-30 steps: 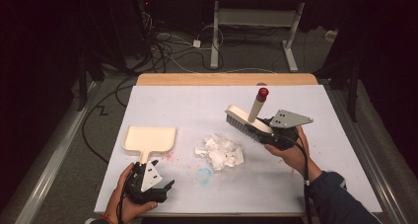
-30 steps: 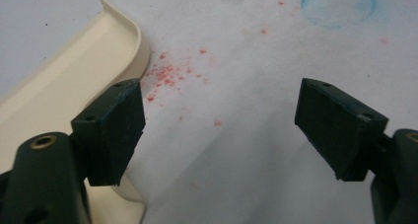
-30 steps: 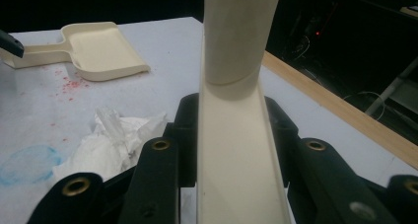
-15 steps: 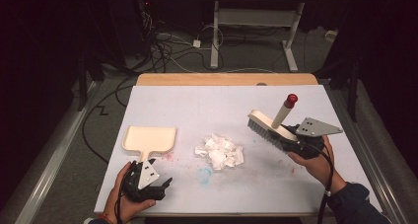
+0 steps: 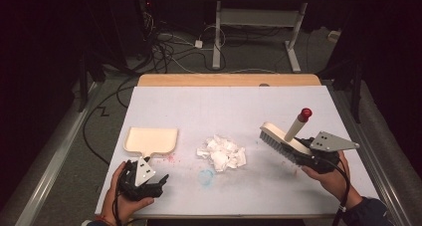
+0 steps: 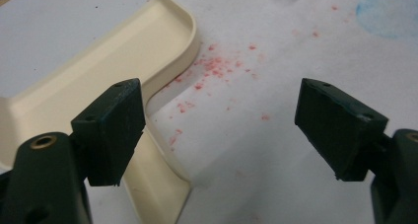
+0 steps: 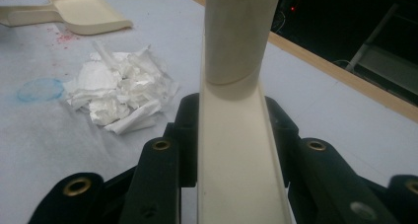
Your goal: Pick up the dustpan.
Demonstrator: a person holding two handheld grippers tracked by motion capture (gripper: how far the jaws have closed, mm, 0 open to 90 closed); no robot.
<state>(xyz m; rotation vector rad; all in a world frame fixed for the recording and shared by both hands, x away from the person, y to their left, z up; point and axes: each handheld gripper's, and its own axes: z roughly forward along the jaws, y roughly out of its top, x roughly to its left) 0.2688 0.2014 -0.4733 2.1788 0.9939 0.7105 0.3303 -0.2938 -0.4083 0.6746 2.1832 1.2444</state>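
**Brush held right of the paper heap, dustpan waiting at left**

While the left claw [image 5: 158, 182] rested low at the near left edge of the bench [image 5: 239, 101], its jaws stood wide apart with nothing between them. Seen in the left gripper view, the left claw [image 6: 219, 130] pointed at the cream dustpan [image 6: 93, 71], one jaw over the edge of the pan's handle, the other over bare bench sheet speckled with red crumbs [image 6: 212, 68]. Just beyond it in the high view, the dustpan [image 5: 150, 139] lay flat, handle toward the person.

At the near right, the right claw [image 5: 303, 156] was clamped on the body of the brush [image 5: 278, 141], which hung tilted above the bench, bristles down and toward the middle, its red-tipped handle [image 5: 304, 113] slanting up. In the right gripper view the brush [image 7: 236, 150] sat squeezed between both jaws.

Between pan and brush lay a heap of crumpled white paper [image 5: 222, 152], apart from both, with a faint blue ring [image 5: 206, 175] just nearer. Farther off, the bench's wooden far edge [image 5: 229, 79] met a dark floor strewn with cables [image 5: 169, 52].
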